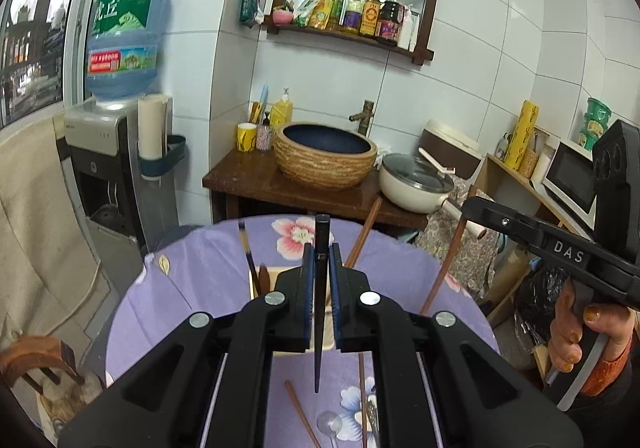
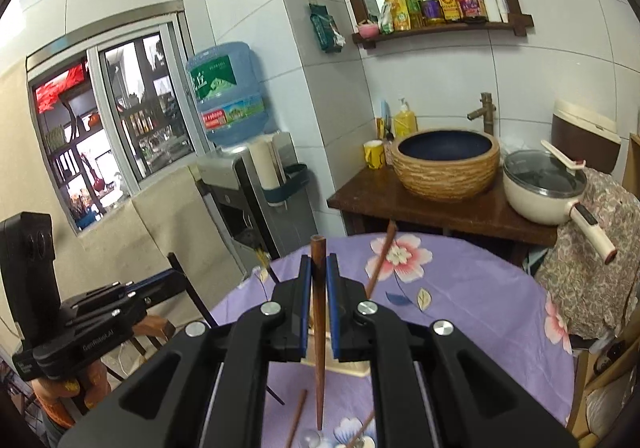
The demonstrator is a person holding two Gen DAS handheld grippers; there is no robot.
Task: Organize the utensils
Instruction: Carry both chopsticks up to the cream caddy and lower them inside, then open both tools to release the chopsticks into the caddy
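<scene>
Both grippers, L (image 1: 320, 260) & R (image 2: 319, 272), jaws clamped on upright chopsticks — black (image 1: 320, 308), brown (image 2: 319, 328) — holder (image 1: 272, 276) just behind, mid-frame.

Chopsticks over the flowered table

A black chopstick (image 1: 321, 300) hung upright, tip down; a brown chopstick (image 2: 319, 328) likewise. Others stood slanted in the pale wooden holder (image 1: 260, 280); one brown stick (image 1: 301, 414) lay flat.

wooden holder (image 1: 264, 280) mostly hidden (behind gripper)

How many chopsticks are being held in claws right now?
2: a black chopstick in the left claw, a brown chopstick in the right claw.
</scene>
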